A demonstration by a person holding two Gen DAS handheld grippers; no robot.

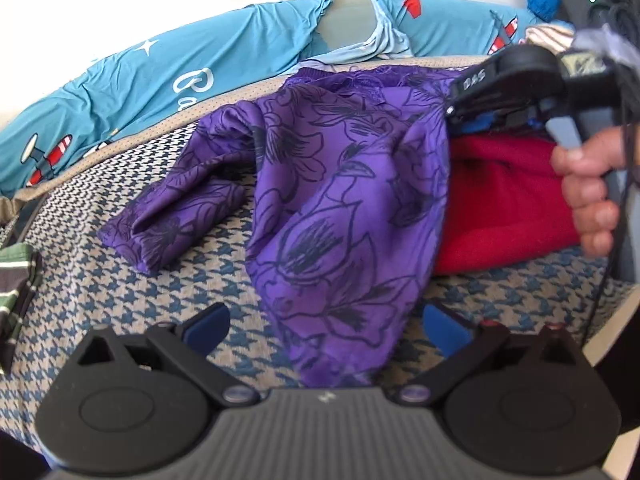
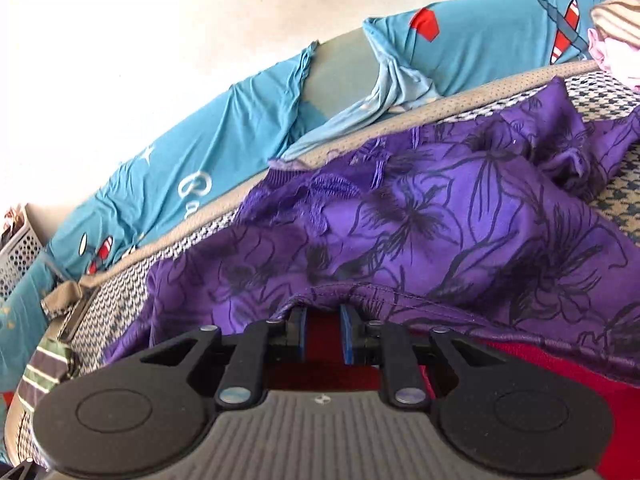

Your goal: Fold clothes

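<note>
A purple garment with a dark flower print (image 1: 340, 184) lies partly spread on the houndstooth bed cover (image 1: 120, 280). One edge rises to my right gripper (image 1: 450, 114), held by a hand (image 1: 588, 200) at the upper right. In the right wrist view the purple garment's (image 2: 440, 220) hem drapes over the right gripper (image 2: 323, 320), hiding its tips. The blue pads (image 2: 347, 336) stand close together and seem shut on that hem. My left gripper (image 1: 326, 326) is open, with the garment's lower end hanging between its fingers. A red garment (image 1: 504, 200) lies under the purple one.
A blue sheet printed with aeroplanes (image 1: 160, 64) runs along the far edge of the bed against a white wall. A green striped garment (image 1: 16, 280) lies at the left. A white perforated basket (image 2: 16, 248) stands far left. Pink and striped clothes (image 2: 616, 40) sit at the back right.
</note>
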